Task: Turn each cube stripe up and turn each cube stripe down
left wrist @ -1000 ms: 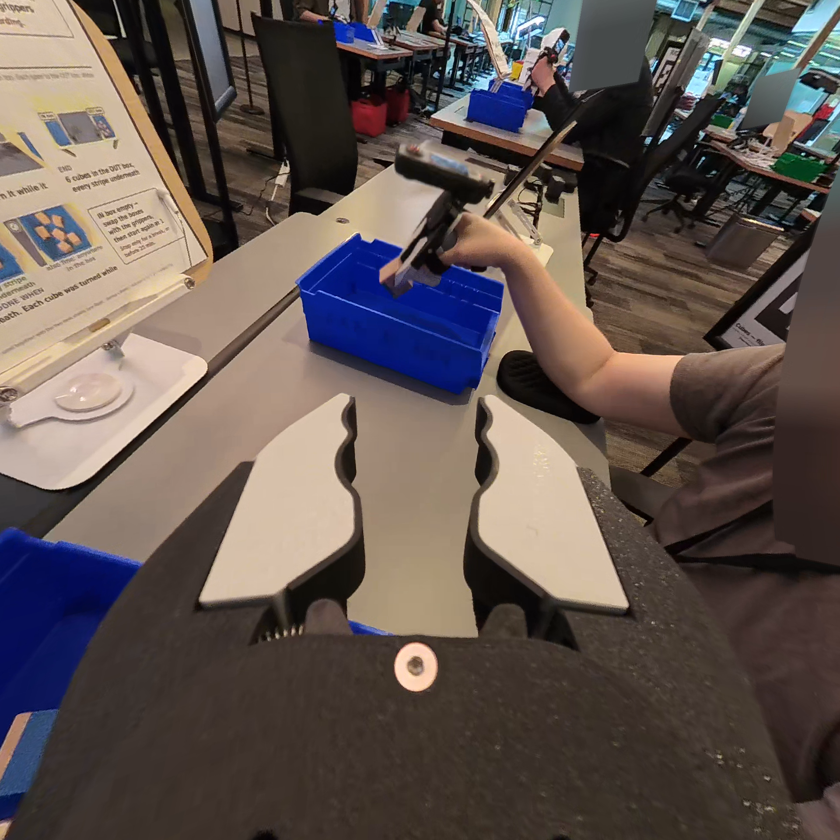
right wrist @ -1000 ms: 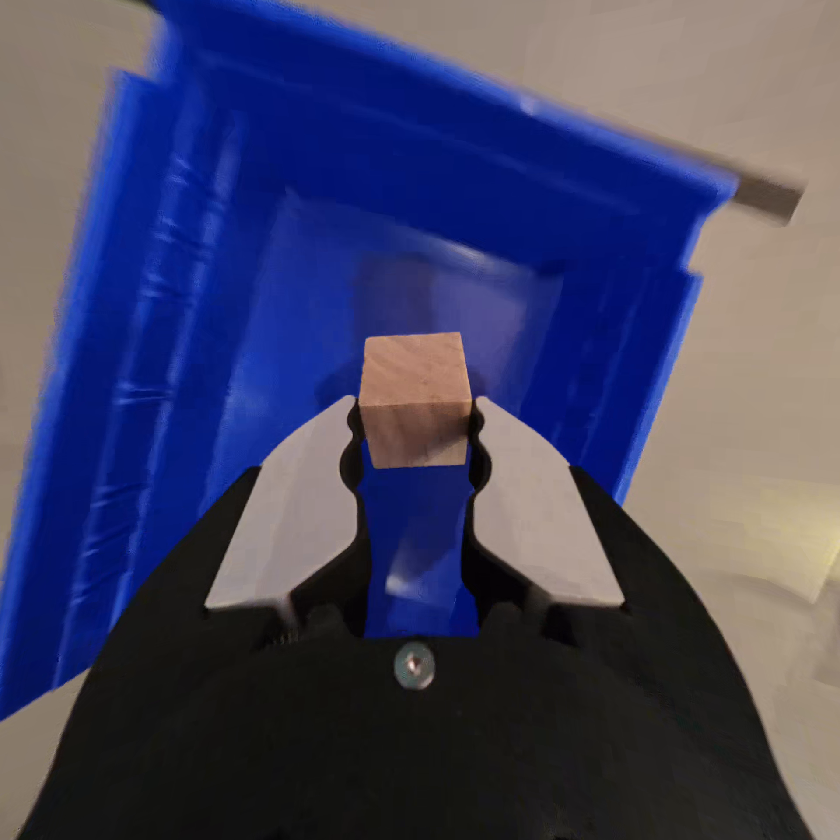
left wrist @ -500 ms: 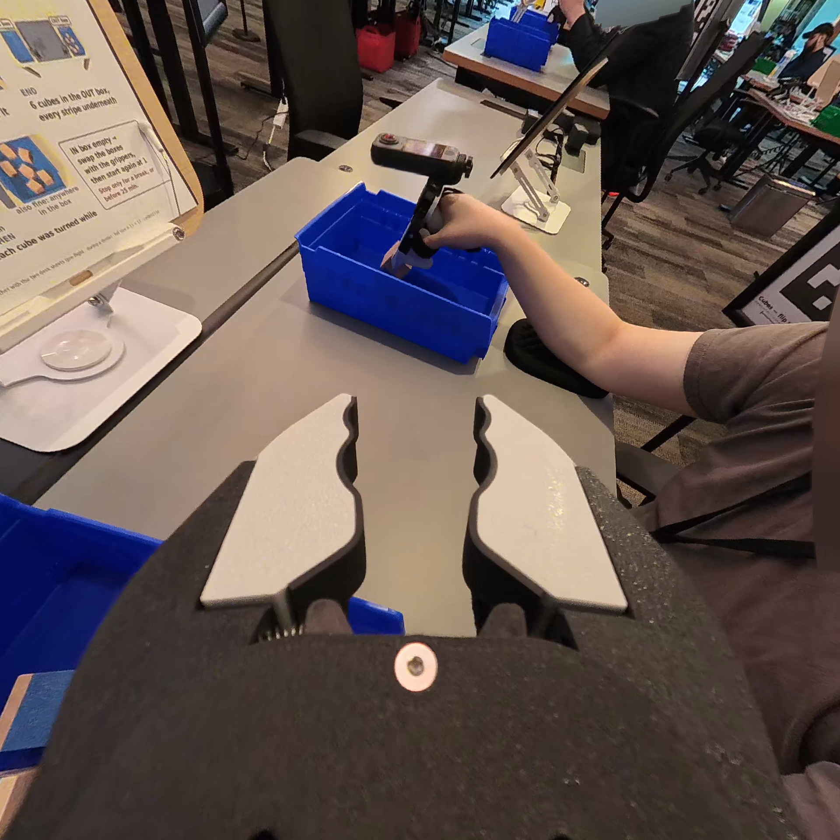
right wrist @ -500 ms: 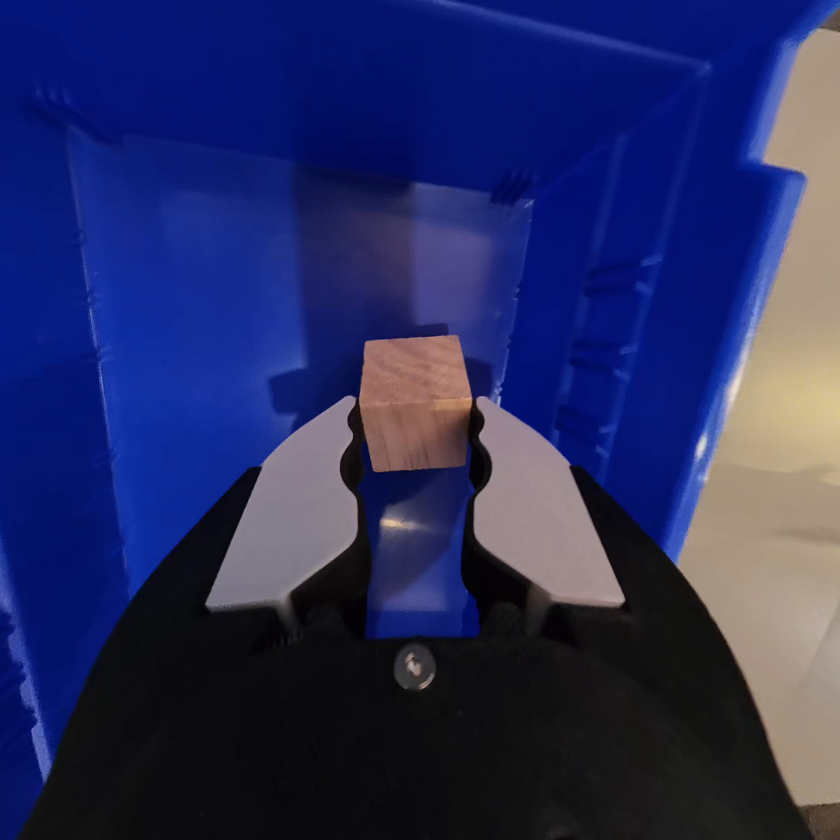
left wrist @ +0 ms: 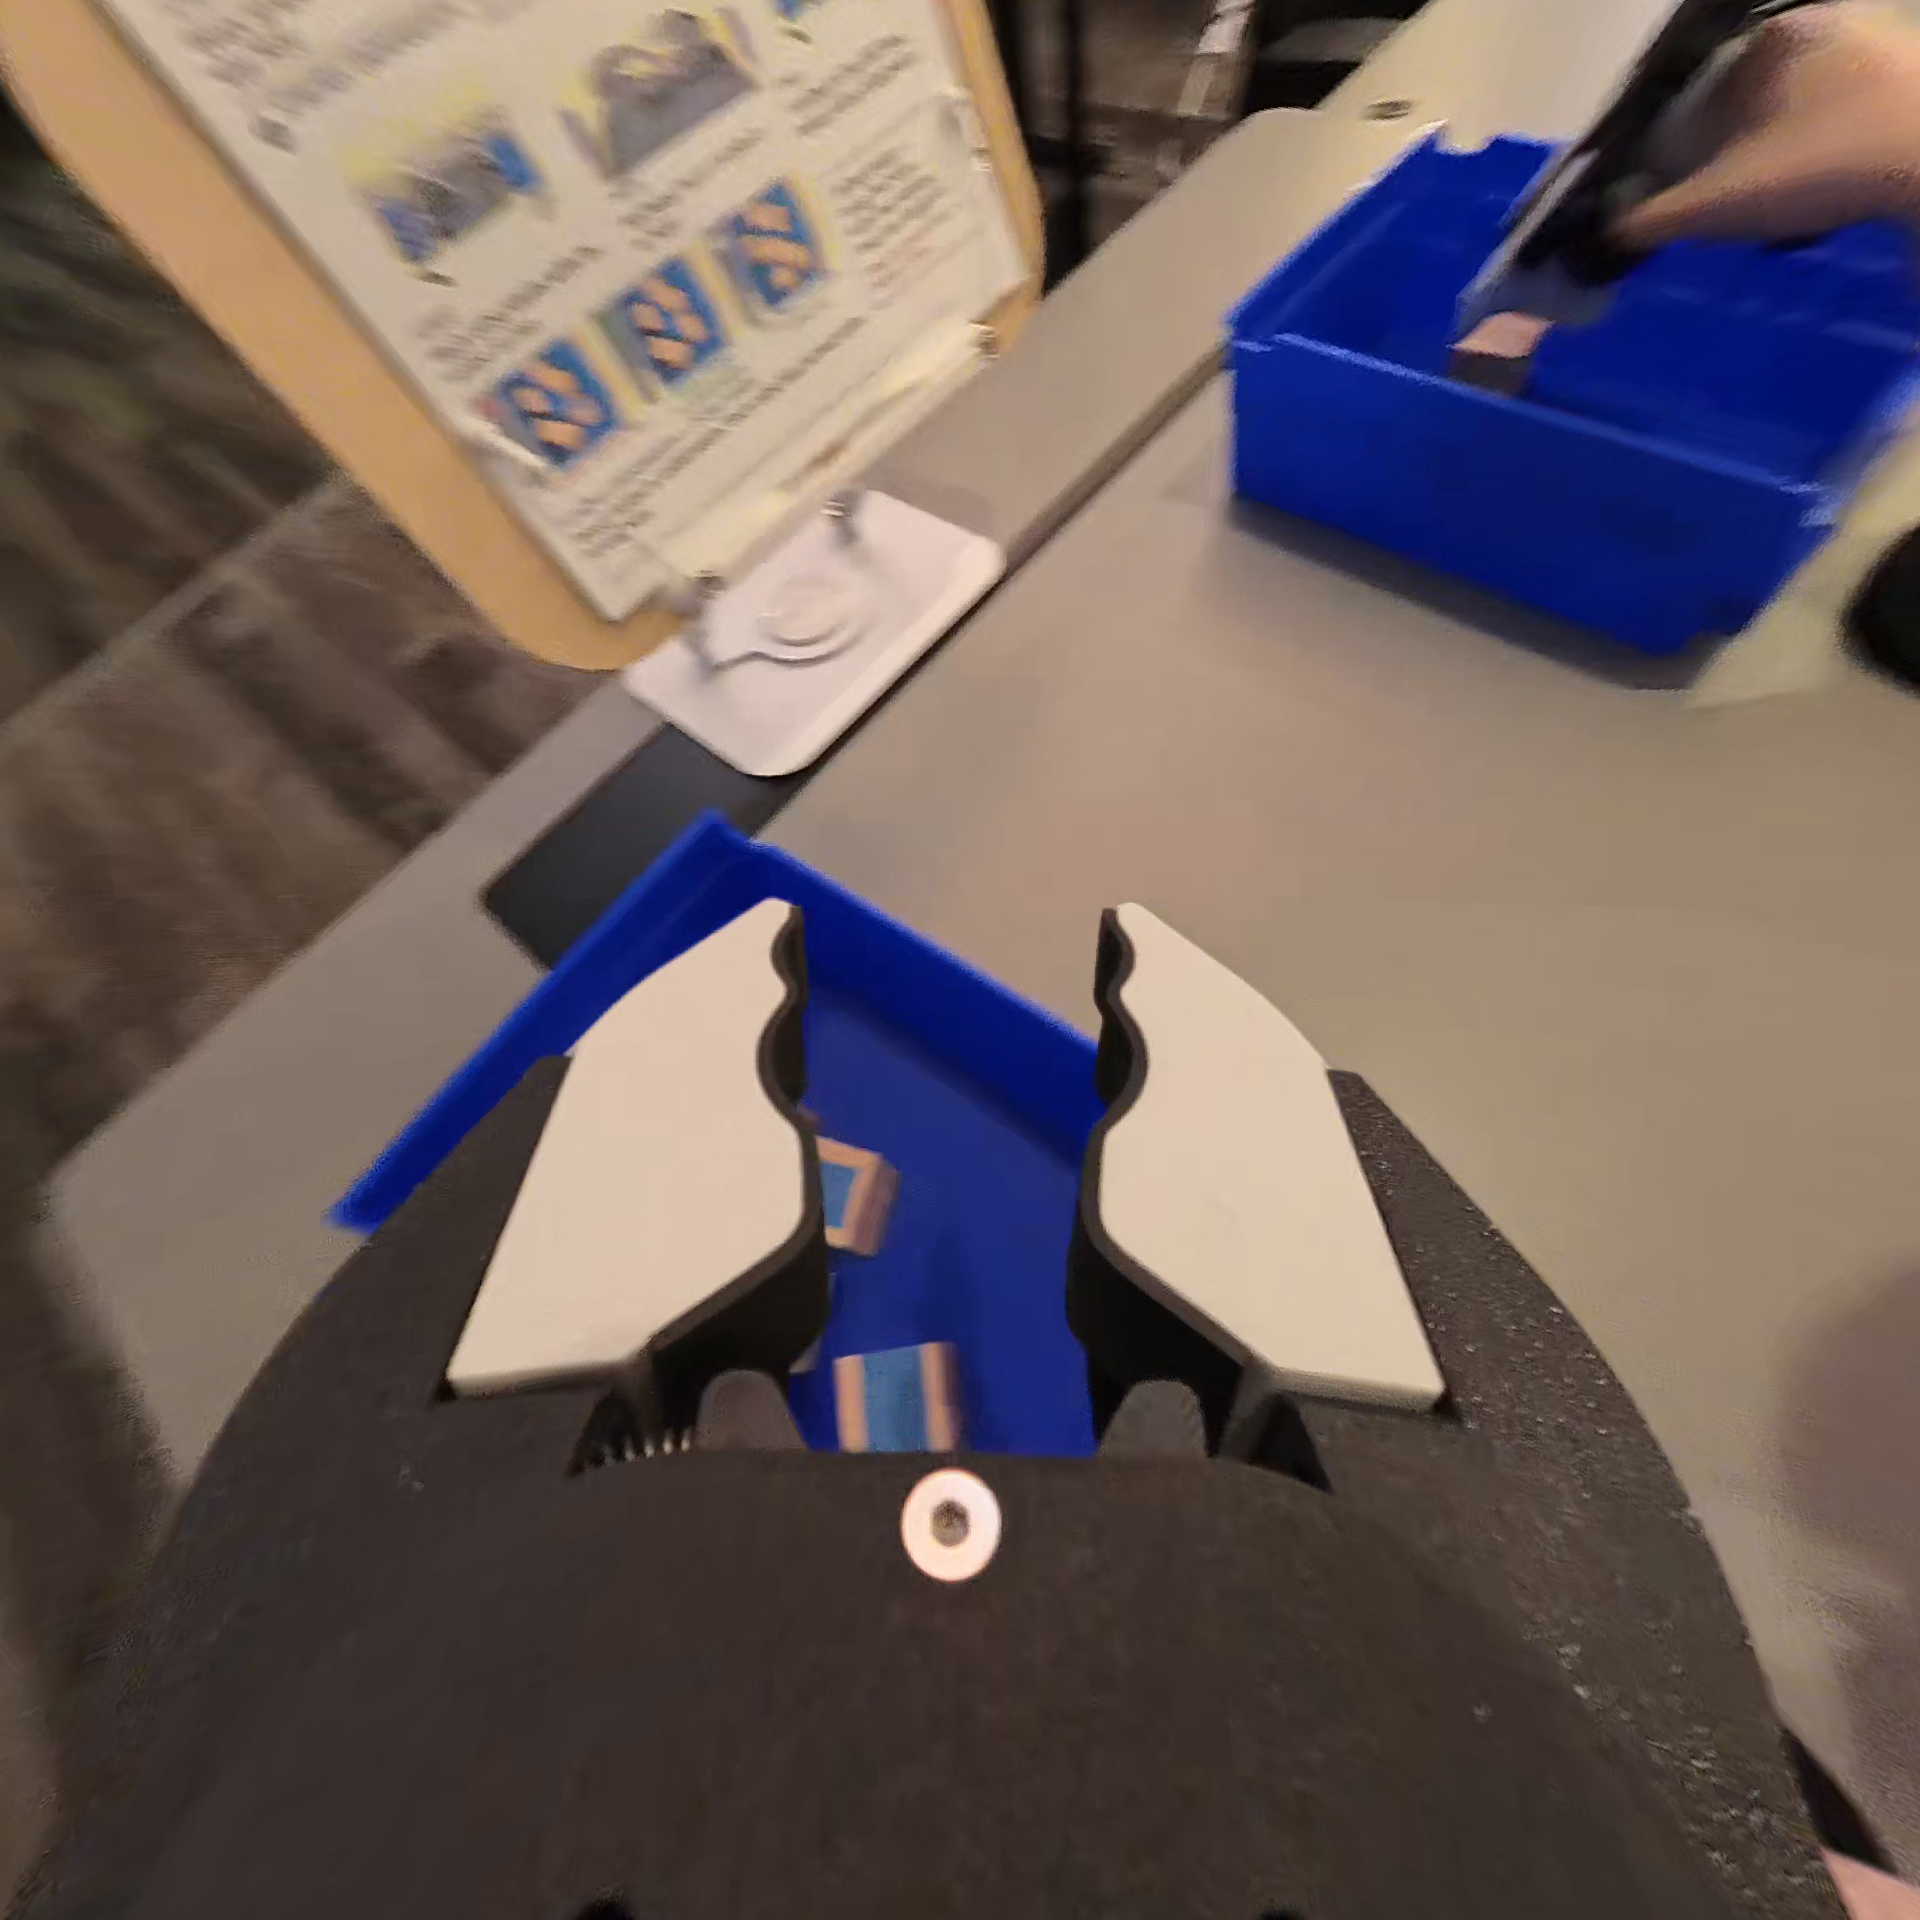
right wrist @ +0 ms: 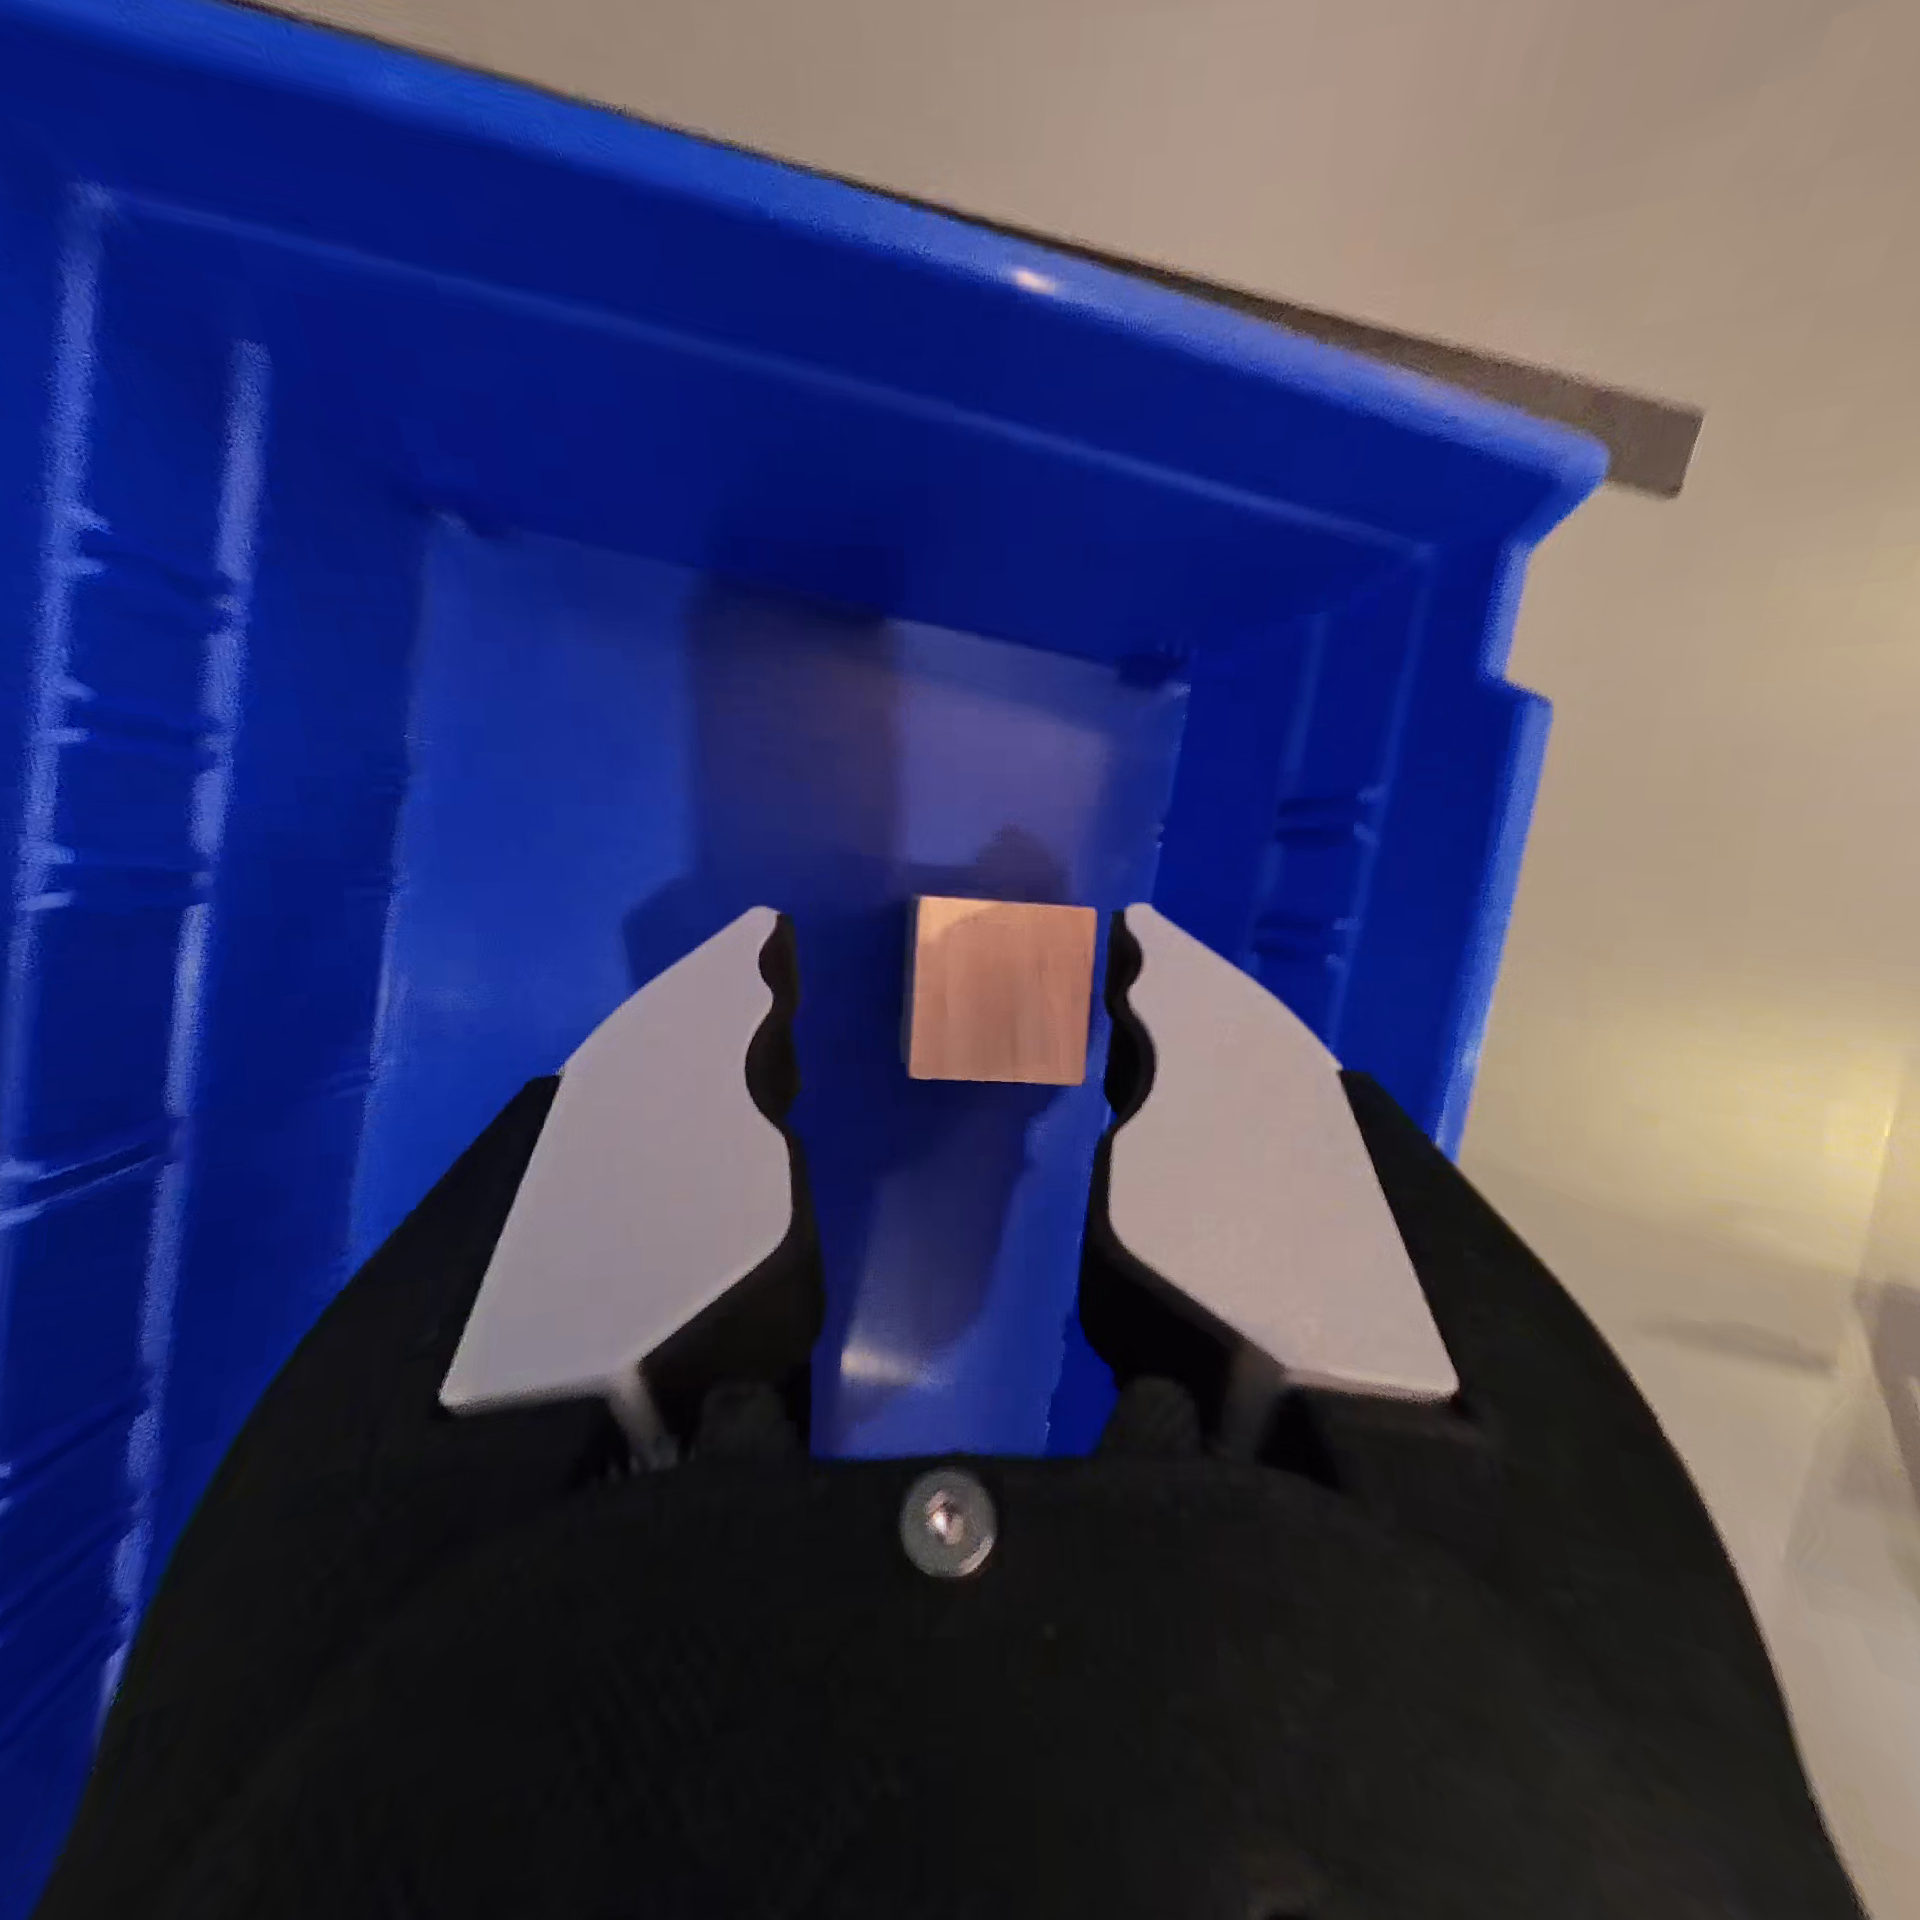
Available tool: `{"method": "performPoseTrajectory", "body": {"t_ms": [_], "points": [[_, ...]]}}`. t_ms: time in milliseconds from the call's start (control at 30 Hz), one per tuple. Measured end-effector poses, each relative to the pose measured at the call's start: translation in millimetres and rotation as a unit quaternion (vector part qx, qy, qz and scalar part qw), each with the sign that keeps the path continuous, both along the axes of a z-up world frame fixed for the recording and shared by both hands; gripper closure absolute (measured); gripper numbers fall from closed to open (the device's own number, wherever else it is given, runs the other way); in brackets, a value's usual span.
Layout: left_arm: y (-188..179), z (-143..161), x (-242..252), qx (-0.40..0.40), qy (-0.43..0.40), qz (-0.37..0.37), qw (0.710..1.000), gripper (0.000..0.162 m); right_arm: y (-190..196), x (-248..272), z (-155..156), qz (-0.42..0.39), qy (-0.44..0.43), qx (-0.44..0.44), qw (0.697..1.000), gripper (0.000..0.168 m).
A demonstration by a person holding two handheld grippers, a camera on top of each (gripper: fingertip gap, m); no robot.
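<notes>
Squarely upward, plain face of cube [right wrist: 1002, 990]

hand-held gripper [left wrist: 948, 1039] | black body | grey fingers [left wrist: 665, 1174] | silver screw [left wrist: 948, 1525]

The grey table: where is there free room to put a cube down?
The table is bare between the near bin, the far bin and the sign stand's base. The near bin is crowded with cubes.

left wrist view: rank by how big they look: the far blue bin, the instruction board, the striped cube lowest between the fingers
1. instruction board
2. far blue bin
3. striped cube

Looks only: the cube is nearest to the camera and partly hidden, and the board and bin run off the picture.
</notes>
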State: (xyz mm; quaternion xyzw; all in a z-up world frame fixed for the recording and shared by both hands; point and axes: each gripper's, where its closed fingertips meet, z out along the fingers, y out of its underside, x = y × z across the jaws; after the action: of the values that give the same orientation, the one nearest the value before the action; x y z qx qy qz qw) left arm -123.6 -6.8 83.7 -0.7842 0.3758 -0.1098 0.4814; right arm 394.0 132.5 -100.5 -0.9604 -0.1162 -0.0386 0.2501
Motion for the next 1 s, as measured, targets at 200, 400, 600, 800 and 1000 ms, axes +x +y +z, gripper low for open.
{"method": "performPoseTrajectory", "body": {"t_ms": [200, 400, 600, 800, 1000], "points": [[-1.4, -27.7, -14.7, 0.022, 0.077, -0.005, 0.997, 0.115, -0.5, -20.5, 20.9, 0.047, 0.011, 0.036, 0.998, 0.109], [32.9, -115.0, -32.3, -0.107, 0.156, 0.001, 0.982, 0.112, -4.1, -46.5, 19.6, 0.112, 0.006, 0.034, 0.993, 0.108], [49.7, -177.2, -62.3, -0.18, 0.253, 0.028, 0.95, 0.11, -6.3, -52.4, 18.4, 0.134, -0.012, 0.029, 0.991, 0.107], [55.8, -203.9, -73.1, -0.233, 0.252, 0.036, 0.939, 0.111, -8.9, -55.4, 14.3, 0.152, -0.028, 0.019, 0.988, 0.106], [59.9, -211.4, -85.1, -0.243, 0.28, 0.053, 0.927, 0.109, -12.0, -61.9, 8.2, 0.171, -0.038, 0.004, 0.984, 0.106]]}}
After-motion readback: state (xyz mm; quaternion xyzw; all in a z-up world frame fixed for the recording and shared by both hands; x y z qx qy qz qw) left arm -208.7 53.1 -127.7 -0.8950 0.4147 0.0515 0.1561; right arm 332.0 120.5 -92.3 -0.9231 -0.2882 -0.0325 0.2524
